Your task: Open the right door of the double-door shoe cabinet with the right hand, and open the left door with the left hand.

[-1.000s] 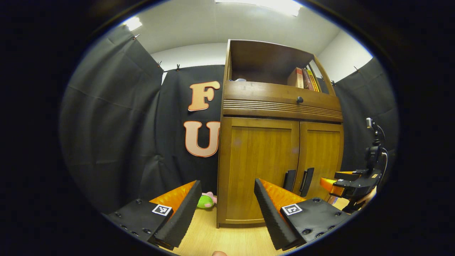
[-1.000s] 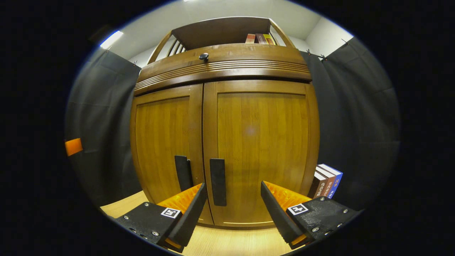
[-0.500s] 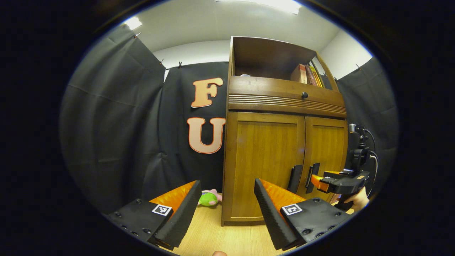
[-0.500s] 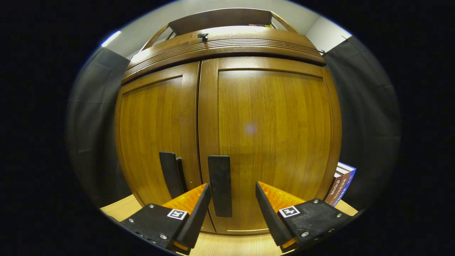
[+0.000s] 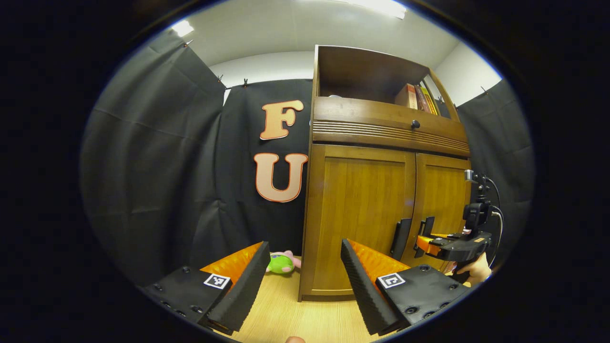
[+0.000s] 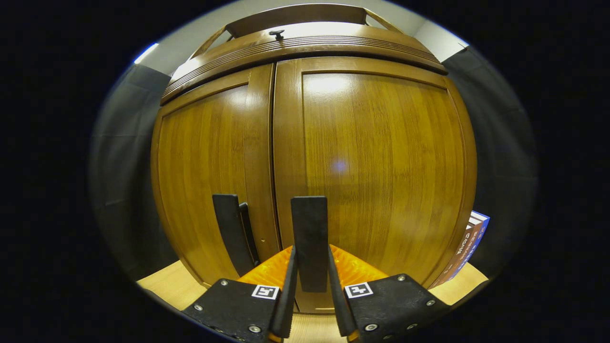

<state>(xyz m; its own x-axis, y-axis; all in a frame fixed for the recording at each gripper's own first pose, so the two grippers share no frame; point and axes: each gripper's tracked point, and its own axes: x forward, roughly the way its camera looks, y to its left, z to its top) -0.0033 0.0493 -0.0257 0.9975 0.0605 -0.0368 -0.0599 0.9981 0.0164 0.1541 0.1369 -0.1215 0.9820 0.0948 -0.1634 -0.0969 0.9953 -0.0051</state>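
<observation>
A: What had the right gripper got hold of?

B: Its two fingers were closed in from either side on the right door's handle, a dark upright bar, low down on it. In the left gripper view that same gripper was at the handle, a hand holding its grip.

A: And the left gripper?

B: It was spread wide with nothing between the fingers, held back over the wooden floor, near the cabinet's left front corner.

A: Where did the doors stand?

B: Both looked closed. The right door and the left door met at the middle seam, and the left door's handle stood just left of the gripped one.

A: Anything around the shoe cabinet?

B: A drawer with a small knob sat above the doors, and books on the open shelf at the top. A green plush toy lay on the floor to the left, and more books leaned at the right side.
</observation>
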